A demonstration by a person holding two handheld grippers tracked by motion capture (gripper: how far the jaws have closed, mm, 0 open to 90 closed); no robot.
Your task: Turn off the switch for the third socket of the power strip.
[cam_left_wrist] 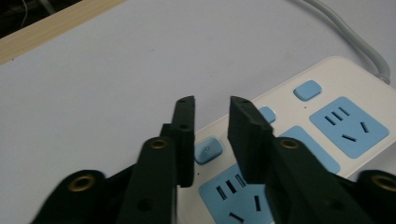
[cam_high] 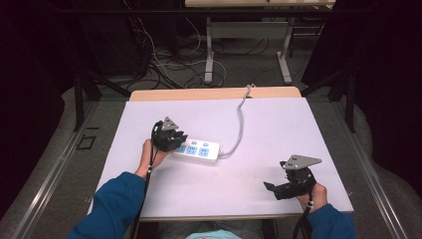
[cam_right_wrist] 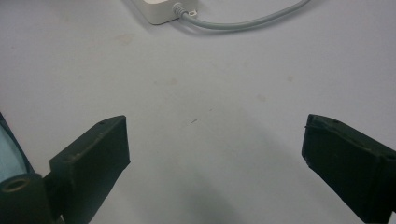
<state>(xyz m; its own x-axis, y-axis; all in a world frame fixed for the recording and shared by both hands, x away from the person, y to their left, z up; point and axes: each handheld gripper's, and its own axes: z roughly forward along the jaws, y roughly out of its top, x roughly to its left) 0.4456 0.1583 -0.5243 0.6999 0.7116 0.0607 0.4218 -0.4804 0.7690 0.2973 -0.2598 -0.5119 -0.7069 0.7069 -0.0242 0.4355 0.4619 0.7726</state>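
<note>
left gripper (cam_left_wrist: 211,105) over power strip (cam_left_wrist: 299,140), sockets empty

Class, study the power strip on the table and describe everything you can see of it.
The power strip is a white, plastic-looking bar lying flat on the pale table. It carries light blue socket panels and small blue buttons. A grey cable runs from one end toward the table's far edge. The left gripper hovers over a button, slightly open.

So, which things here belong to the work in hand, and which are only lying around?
In the work:
- power strip, white with blue sockets
- its blue switch button, just past the jaw tips
- left gripper, jaws slightly apart over the strip

Only around:
- right gripper, open, holding nothing
- grey cable running off the table
- tangled cables on the floor
</note>
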